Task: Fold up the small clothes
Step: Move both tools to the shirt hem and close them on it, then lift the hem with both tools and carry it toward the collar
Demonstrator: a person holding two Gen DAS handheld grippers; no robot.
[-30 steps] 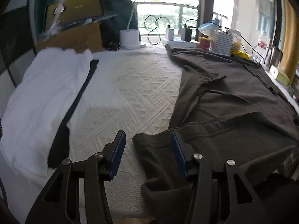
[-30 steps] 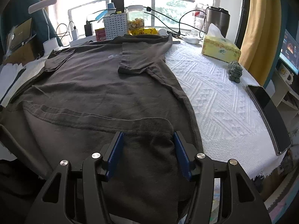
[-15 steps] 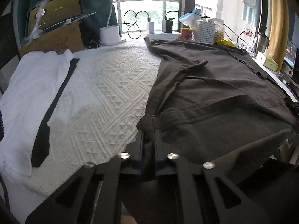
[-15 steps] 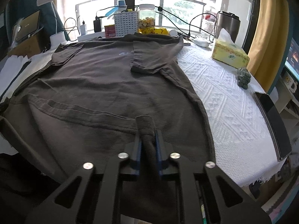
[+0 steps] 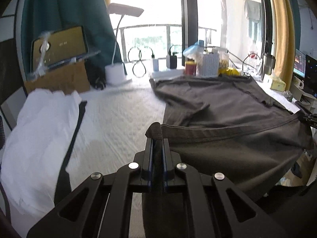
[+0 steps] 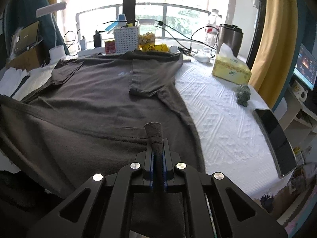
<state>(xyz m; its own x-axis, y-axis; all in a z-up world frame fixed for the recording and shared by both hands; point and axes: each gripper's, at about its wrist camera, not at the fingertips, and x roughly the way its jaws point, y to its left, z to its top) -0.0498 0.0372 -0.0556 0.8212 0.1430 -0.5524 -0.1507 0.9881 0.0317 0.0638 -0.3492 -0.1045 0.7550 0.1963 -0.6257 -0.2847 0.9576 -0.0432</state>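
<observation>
A dark brown T-shirt (image 5: pixel 227 107) (image 6: pixel 95 99) lies spread on the white textured tablecloth (image 5: pixel 122 115), both sleeves folded in over the chest. My left gripper (image 5: pixel 158 140) is shut on the shirt's bottom hem at its left corner, and the pinched cloth sticks up between the pads. My right gripper (image 6: pixel 157 140) is shut on the hem at the right corner, with a tuft of fabric standing above its tips. The near edge of the shirt is lifted off the table between the two grips.
A white garment with a black strip (image 5: pixel 39 130) lies at the left. Along the window stand a desk lamp (image 5: pixel 116 73), chargers, a white basket (image 6: pixel 125 39) and jars. A tissue box (image 6: pixel 230 70), small figurine (image 6: pixel 242 95) and phone (image 6: pixel 274 138) lie at the right.
Both grippers went from open astride the hem to shut on it. The left gripper then rose and tilted up, lifting its corner of the shirt; the right barely moved.
</observation>
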